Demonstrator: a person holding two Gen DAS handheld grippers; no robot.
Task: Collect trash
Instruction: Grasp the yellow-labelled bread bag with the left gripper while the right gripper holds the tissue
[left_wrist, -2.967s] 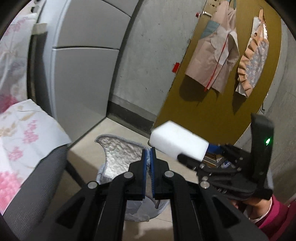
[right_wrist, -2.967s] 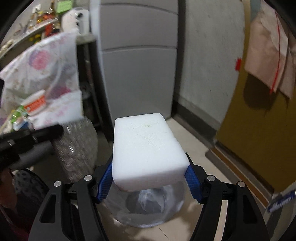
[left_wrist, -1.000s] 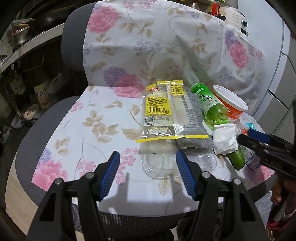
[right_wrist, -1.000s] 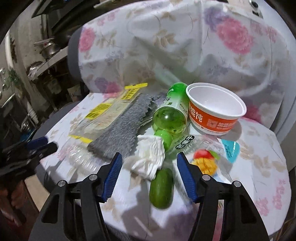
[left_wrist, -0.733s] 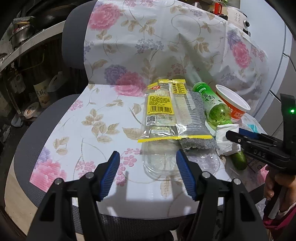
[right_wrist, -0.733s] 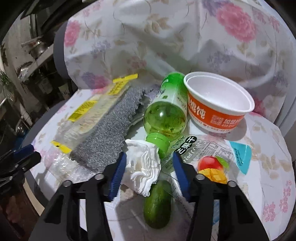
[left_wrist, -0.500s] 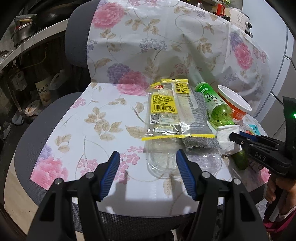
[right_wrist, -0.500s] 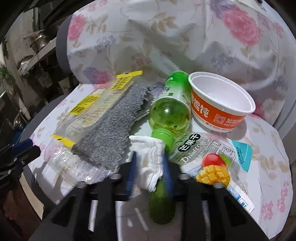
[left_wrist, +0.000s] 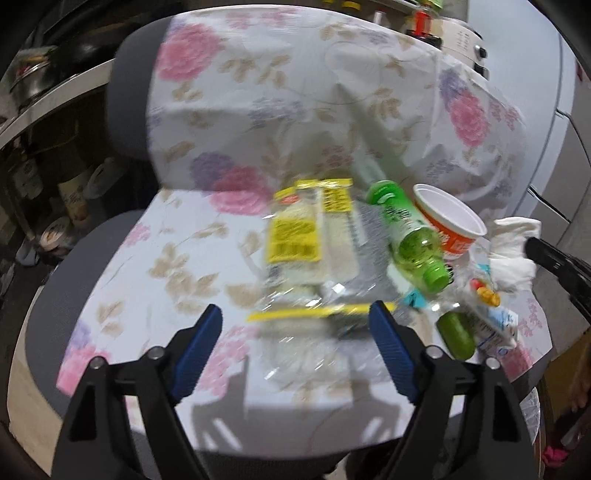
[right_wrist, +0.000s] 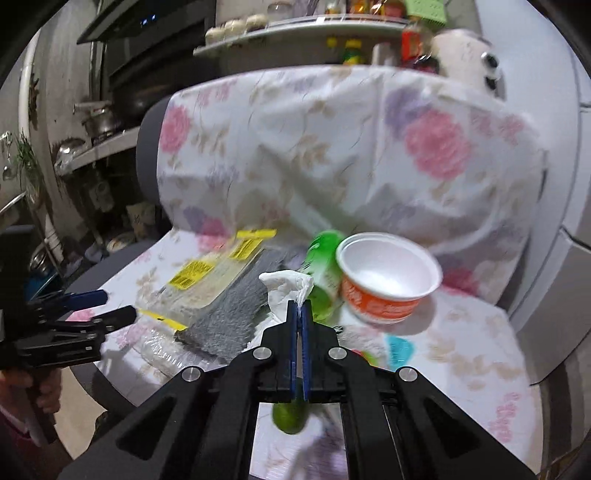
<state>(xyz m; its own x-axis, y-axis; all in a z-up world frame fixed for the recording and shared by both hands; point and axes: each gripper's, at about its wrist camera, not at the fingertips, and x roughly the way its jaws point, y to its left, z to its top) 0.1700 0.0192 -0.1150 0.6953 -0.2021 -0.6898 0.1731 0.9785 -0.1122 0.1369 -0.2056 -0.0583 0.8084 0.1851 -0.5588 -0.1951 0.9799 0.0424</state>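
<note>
Mia: Trash is all over the chair seat (left_wrist: 122, 258). Start at nine o'clock and go across. What comes first?

Ben: The flowery cloth (left_wrist: 332, 92) is bare at nine o'clock. Near the middle is a clear pack with yellow labels (left_wrist: 306, 236). A grey rag (right_wrist: 236, 310) lies just beside it, toward three o'clock.

Mia: And after the rag?

Ben: A green bottle (left_wrist: 410, 236) lies on its side, with its cap pointing to five o'clock. An orange and white cup (left_wrist: 450, 225) stands upright, touching the bottle on the three o'clock side. Below the bottle, at about five o'clock, is a small green thing (left_wrist: 456, 334) and a snack bag (left_wrist: 491, 314) with fruit on it.

Mia: What is the left gripper (left_wrist: 295, 332) doing?

Ben: Its blue fingers (left_wrist: 195, 347) are far apart and opening wider. Nothing is pinched in them. A crinkly clear wrapper (left_wrist: 306, 350) lies on the seat between them.

Mia: And the right gripper (right_wrist: 299, 306)?

Ben: Its fingers are squeezed together on a white tissue (right_wrist: 286, 284). The tissue is up off the seat, in front of the bottle. From the left camera it shows at three o'clock, beside the cup.
</note>
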